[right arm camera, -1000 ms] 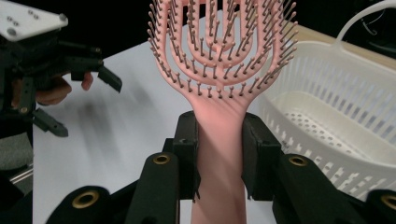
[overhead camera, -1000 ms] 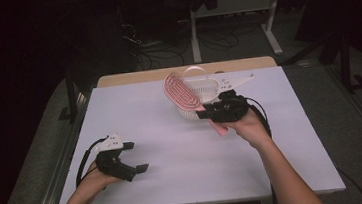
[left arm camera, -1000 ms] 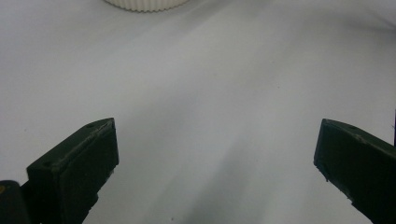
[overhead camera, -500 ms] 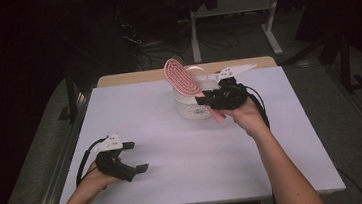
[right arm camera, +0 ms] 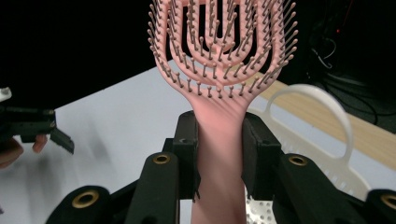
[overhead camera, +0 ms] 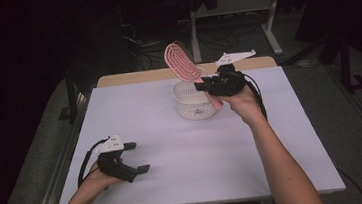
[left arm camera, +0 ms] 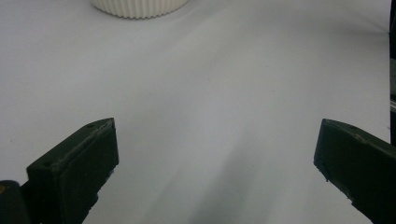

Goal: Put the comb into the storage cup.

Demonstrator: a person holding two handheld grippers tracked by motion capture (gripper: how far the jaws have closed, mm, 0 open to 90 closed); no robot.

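Observation:
A pink hairbrush (overhead camera: 181,62) with bristles hangs tilted in the air above a white perforated basket (overhead camera: 194,103). My right gripper (overhead camera: 201,86) is shut on the brush's handle, just right of the basket's rim. In the right gripper view the brush (right arm camera: 219,42) stands head-up between the pads of the right gripper (right arm camera: 219,140), with the basket's arched handle (right arm camera: 322,100) below and to the right. My left gripper (overhead camera: 138,157) rests open near the table's front left, nothing between its jaws. In the left gripper view, the left gripper (left arm camera: 217,154) faces bare tabletop, with the basket's base (left arm camera: 140,5) far ahead.
The white table (overhead camera: 176,183) has free room between the two grippers and in front of the basket. A wooden board (overhead camera: 131,77) lies along the far edge. Dark floor, cables and a metal stand (overhead camera: 230,12) lie beyond.
My right gripper has risen and shifted right with the hairbrush, lifting its head higher above the basket. The left gripper has stayed put.

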